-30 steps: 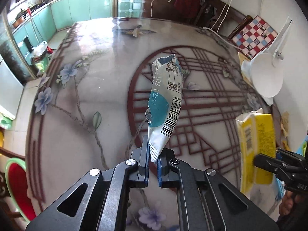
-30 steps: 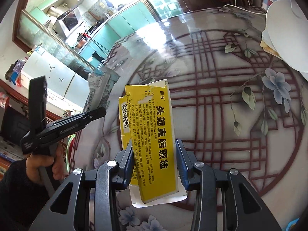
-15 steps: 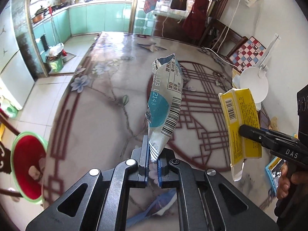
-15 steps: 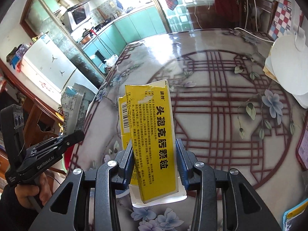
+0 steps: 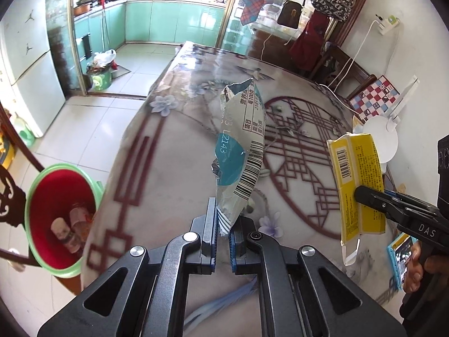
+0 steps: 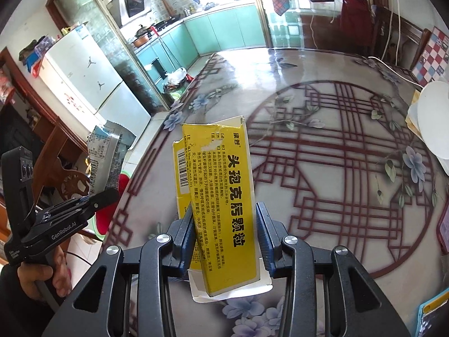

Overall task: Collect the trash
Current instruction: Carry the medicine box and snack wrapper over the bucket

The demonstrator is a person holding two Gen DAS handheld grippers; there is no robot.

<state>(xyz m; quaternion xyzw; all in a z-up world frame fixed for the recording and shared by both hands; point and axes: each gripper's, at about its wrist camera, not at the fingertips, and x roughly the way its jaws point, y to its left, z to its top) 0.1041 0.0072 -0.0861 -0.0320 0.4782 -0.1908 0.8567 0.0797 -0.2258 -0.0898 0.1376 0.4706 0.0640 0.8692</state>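
My left gripper (image 5: 223,227) is shut on the bottom edge of a crumpled silver and teal snack wrapper (image 5: 240,151), held upright above the table's left edge. It also shows in the right wrist view (image 6: 108,157). My right gripper (image 6: 224,224) is shut on a flattened yellow medicine box (image 6: 221,196), held upright over the table. The box also shows in the left wrist view (image 5: 359,179). A green bin with a red liner (image 5: 59,213) stands on the floor, left of the table, with some trash inside.
The round table (image 6: 336,146) has a glossy flower and lattice pattern. A white fan (image 5: 384,137) and a checkered board (image 5: 376,98) sit at its right side. A blue-edged item (image 5: 400,261) lies near the right hand. A dark carved chair (image 6: 67,179) stands by the bin.
Both grippers have pulled back and up from the table with their trash. The left view has swung left, so the bin now shows more fully.
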